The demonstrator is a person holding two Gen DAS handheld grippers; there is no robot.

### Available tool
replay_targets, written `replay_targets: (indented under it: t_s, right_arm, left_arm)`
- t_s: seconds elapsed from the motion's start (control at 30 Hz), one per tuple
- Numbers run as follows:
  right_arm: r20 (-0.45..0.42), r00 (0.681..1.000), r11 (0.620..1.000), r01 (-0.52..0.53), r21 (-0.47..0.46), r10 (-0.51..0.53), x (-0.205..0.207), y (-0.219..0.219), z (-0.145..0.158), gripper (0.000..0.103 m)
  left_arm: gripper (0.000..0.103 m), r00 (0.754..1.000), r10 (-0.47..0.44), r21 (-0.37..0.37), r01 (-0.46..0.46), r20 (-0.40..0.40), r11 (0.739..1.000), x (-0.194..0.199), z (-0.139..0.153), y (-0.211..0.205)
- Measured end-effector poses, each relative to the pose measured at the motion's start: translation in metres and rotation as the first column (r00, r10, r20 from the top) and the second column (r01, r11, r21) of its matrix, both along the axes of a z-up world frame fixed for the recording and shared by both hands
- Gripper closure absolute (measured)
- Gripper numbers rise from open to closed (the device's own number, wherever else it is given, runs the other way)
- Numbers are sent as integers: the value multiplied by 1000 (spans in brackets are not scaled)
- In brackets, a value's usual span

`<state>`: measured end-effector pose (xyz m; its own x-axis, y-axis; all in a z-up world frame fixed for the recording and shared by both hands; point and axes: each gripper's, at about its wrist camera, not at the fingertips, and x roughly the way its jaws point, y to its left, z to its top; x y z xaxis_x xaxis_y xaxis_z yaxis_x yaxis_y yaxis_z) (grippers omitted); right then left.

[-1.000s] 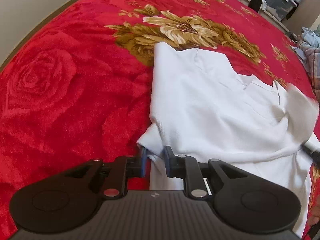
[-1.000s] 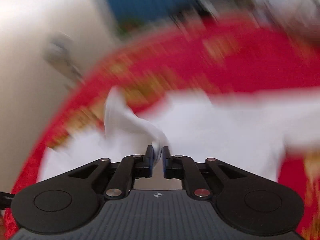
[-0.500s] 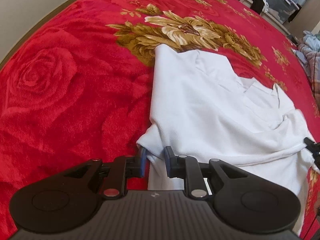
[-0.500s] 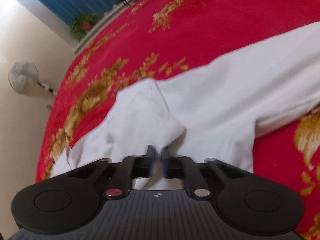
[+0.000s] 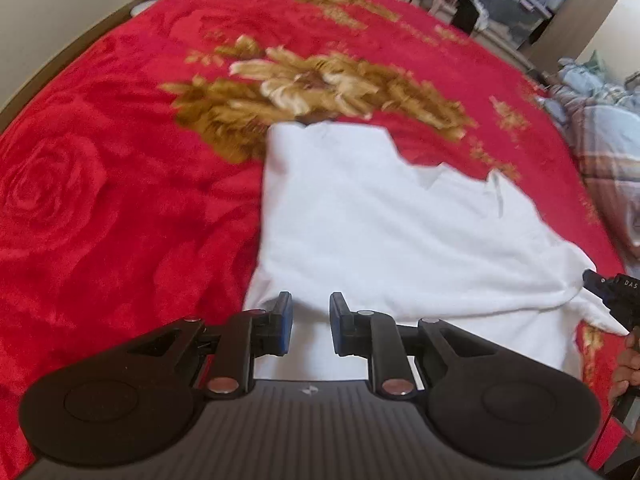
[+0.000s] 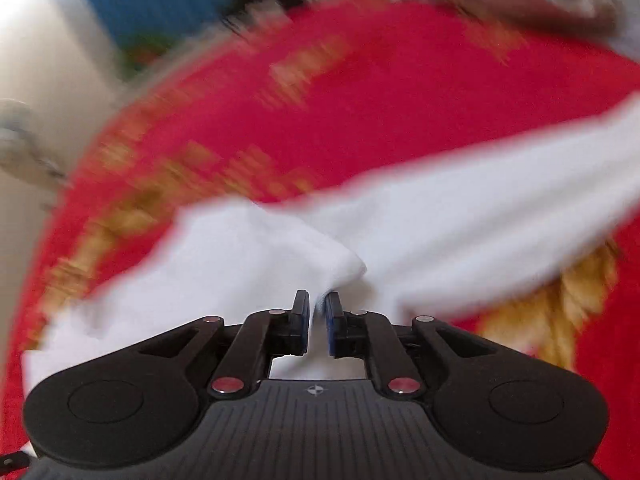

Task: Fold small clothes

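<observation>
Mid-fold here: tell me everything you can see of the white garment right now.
The white garment is a small collared shirt of soft, thick-looking cloth, lying partly folded and rumpled on the red floral blanket. Its near hem sits between the fingers of the left gripper. The right gripper, jaws opening, has a bunched corner between them, lifted into a peak. The right wrist view is blurred.

The left tool (image 5: 310, 320) is matte black: two slim fingers with blue pads (image 5: 285, 326) on their inner faces, each hinged on angular link arms fixed by round silver screws (image 5: 221, 385). Behind the links sit two broad round lobes, each with a shallow circular recess, flanking a ribbed dark grey plate that bears a small white emblem at its front edge. The right tool (image 6: 317, 312) has the same build, blue pads, silver screws and ribbed plate with emblem.
</observation>
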<state>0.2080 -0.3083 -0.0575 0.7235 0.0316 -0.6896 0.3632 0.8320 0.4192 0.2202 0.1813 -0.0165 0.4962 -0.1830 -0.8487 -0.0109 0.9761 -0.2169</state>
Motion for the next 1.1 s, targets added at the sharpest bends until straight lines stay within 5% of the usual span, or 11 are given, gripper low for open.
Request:
replay_targets:
  t_s: [0.27, 0.4, 0.47, 0.57, 0.63, 0.73, 0.83, 1.0, 1.1]
  right_arm:
    - [-55, 992, 992, 115, 56, -112, 17, -39, -13, 77]
    - [-28, 998, 995, 66, 77, -64, 33, -52, -17, 54]
    - [-27, 1000, 991, -9, 130, 12, 47, -57, -21, 50]
    - [-61, 992, 984, -101, 144, 111, 66, -53, -31, 53]
    - [-69, 986, 982, -140, 125, 149, 70, -46, -33, 97]
    - [114, 987, 984, -128, 123, 114, 53, -42, -3, 97]
    - [295, 953, 994, -91, 66, 68, 29, -39, 21, 97]
    - [-20, 995, 994, 94, -54, -95, 43, -63, -14, 91]
    - [65, 992, 993, 110, -30, -108, 31, -67, -5, 91]
  left_arm:
    - [77, 1000, 10, 18, -10, -15, 1000, 8, -12, -4]
    - [77, 999, 5, 33, -4, -48, 999, 9, -20, -3]
    - [77, 999, 2, 33, 0, -49, 999, 9, -21, -2]
    - [77, 999, 0, 26, 1, -45, 1000, 8, -21, -1]
    - [77, 999, -3, 22, 4, -45, 1000, 8, -22, 1]
    - [77, 999, -9, 24, 11, -52, 1000, 8, -23, 1]
    - [77, 998, -14, 30, 15, -60, 999, 9, -25, 0]
    - [77, 999, -4, 17, 5, -48, 1000, 10, -20, 0]
    - [77, 1000, -8, -4, 8, -11, 1000, 8, -13, 1]
